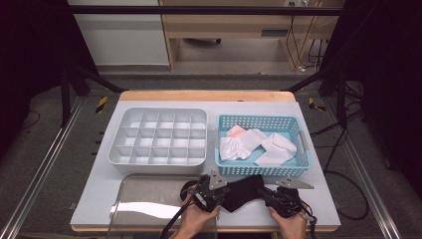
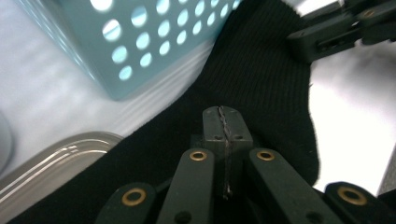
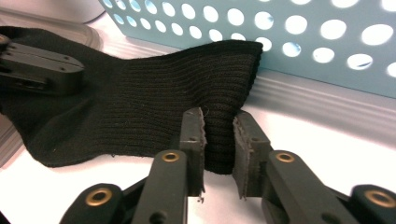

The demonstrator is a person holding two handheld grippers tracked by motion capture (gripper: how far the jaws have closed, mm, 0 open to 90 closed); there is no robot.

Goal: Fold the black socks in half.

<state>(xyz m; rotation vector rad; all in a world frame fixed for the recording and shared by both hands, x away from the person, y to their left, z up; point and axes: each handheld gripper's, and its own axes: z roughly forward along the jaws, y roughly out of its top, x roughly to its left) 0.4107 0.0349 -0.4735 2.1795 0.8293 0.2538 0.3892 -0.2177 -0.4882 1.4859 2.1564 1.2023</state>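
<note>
Black sock flat on desk at 6 o'clock of blue basket. Left tongs clenched on its edge; right tongs parted astride the other end, at 3 o'clock.

High view: overhead, facing 12 o'clock. Gripper views: close, low, opposed; all share the black sock.

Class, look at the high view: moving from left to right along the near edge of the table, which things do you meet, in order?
Clear lid → left claw → black sock → right claw.
</note>
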